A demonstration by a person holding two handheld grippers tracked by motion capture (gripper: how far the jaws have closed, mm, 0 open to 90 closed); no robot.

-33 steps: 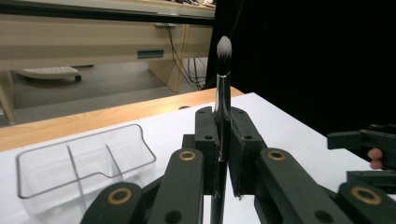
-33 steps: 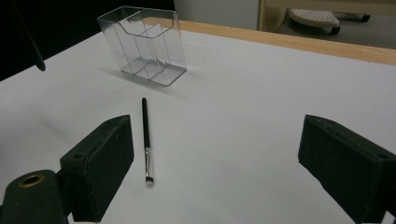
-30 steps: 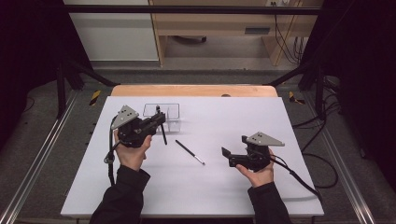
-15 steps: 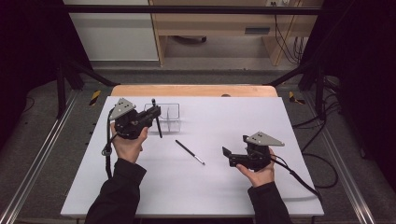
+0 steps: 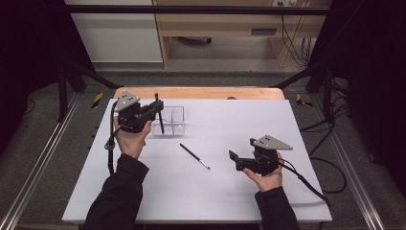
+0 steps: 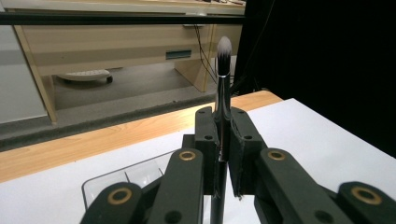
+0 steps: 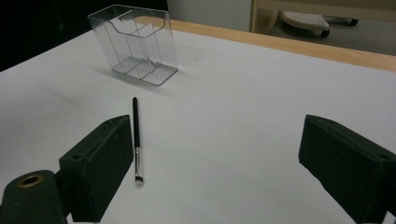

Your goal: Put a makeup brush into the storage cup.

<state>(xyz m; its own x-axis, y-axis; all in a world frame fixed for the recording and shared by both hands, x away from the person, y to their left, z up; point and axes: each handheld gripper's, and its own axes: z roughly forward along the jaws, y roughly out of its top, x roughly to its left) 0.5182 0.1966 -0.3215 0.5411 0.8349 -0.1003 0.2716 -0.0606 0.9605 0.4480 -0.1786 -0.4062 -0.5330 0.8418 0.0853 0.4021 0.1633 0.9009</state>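
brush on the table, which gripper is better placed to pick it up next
Right. The right gripper is open, empty and points at the brush lying nearby. The left gripper is shut on another brush beside the holder.

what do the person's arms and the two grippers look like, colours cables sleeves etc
Both forearms wear black long sleeves. The left gripper and right gripper are matt black, each topped by a grey three-cornered plate. A black cable trails from each. Up close, the blocky black jaws ride on link arms with brass-coloured pivot rings.
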